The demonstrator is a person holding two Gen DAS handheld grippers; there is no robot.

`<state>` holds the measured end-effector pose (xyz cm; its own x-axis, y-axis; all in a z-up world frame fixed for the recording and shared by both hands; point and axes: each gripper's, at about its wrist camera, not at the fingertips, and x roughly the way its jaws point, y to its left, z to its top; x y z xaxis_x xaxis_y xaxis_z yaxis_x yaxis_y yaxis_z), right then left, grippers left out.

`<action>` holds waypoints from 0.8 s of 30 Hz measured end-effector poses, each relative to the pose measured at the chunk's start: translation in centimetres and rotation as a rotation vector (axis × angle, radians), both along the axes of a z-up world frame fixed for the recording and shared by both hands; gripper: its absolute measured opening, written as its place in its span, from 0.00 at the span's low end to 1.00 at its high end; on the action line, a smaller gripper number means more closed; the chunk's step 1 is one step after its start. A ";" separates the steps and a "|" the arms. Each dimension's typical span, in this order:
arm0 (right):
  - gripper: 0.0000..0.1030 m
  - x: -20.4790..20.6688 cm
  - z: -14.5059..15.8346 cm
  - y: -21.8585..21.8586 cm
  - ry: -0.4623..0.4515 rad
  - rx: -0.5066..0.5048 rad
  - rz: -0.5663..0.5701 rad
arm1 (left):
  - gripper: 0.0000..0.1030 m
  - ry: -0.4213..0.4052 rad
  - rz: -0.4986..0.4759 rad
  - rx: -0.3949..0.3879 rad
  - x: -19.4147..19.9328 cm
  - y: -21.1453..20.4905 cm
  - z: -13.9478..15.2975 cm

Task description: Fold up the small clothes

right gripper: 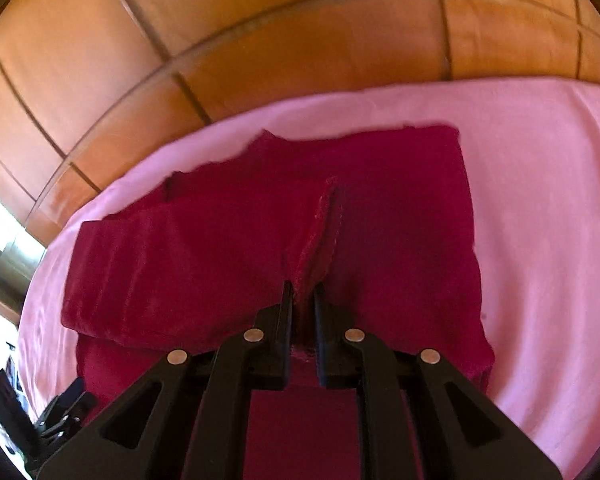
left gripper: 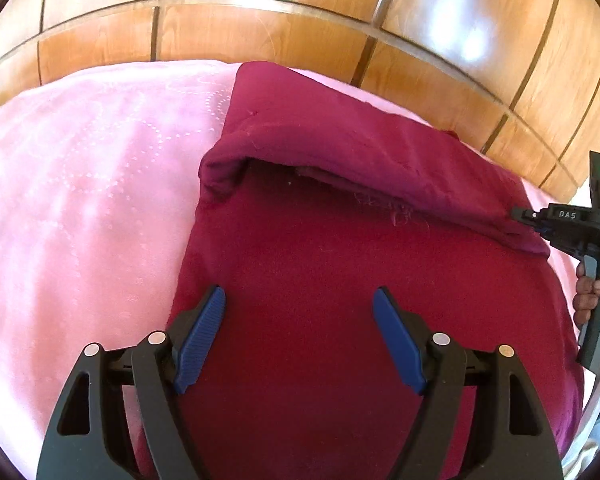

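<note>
Pink bedsheet [left gripper: 80, 200] beneath crimson garment [left gripper: 320, 280]

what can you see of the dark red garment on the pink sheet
The dark red soft knit garment lies on the pink bed sheet, its far part folded over toward the camera, leaving a rounded fold with a frayed seam beneath. The right tool is shut on its edge. The left tool hovers open above the flat near part, whether touching is unclear.

Garment [left gripper: 340, 280] lies on bedsheet [left gripper: 80, 200], perhaps before panelling [left gripper: 260, 32].
</note>
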<state>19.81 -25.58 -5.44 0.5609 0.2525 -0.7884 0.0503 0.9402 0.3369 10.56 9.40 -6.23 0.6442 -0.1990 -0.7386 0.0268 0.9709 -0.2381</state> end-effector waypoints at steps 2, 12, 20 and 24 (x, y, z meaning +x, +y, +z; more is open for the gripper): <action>0.08 0.1 -0.1 -0.2 0.003 0.033 0.010 | 0.73 0.001 0.005 -0.039 0.0 0.5 1.1; 0.40 -2.1 5.0 -0.1 -0.149 0.045 0.044 | 0.71 -0.139 0.010 -0.022 5.9 1.8 7.2; 0.50 2.4 3.0 2.3 -0.114 -0.048 0.054 | 0.67 -0.095 0.009 0.027 14.0 0.3 6.1; 0.51 3.8 0.5 2.5 -0.080 -0.109 0.048 | 0.61 -0.022 0.030 0.060 16.9 0.4 3.5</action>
